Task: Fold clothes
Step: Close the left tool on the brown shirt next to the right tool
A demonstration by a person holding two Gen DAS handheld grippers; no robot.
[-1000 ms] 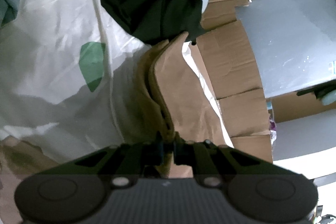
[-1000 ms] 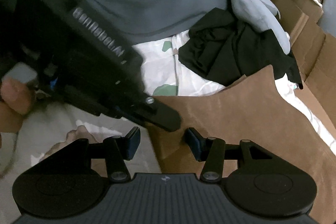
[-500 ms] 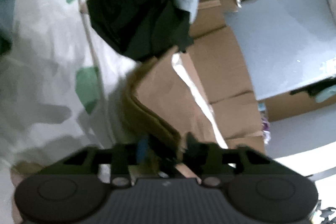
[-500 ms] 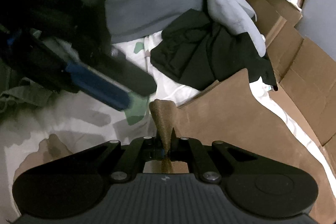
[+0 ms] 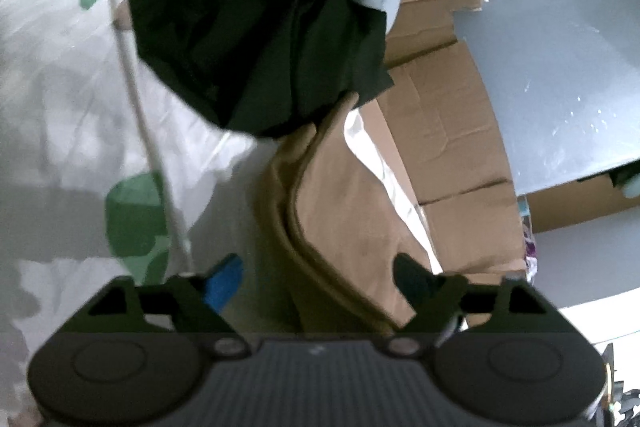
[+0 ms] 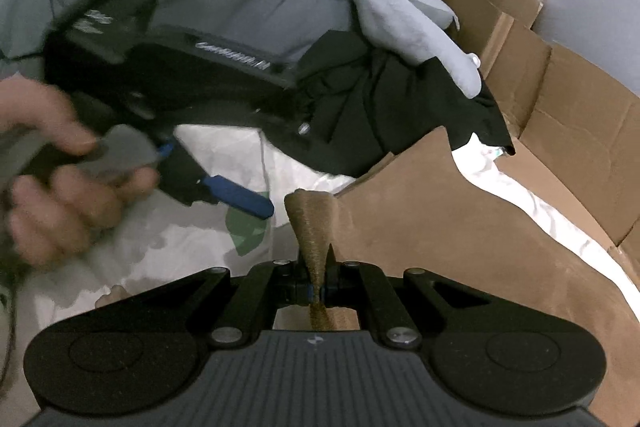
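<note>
Pinching a corner of the tan garment (image 6: 460, 227) on the white bedsheet (image 5: 60, 67), the right gripper (image 6: 318, 287) is taking over; the left gripper (image 5: 316, 279), jaws just spread wide, is holding nothing. Folding is looking barely begun.

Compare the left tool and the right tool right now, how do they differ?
The left tool stands open, its jaws just spread wide, the tan garment lying loose between them; the right tool is shut on a pinched ridge of that garment. Both angle down over the white bedding.
</note>
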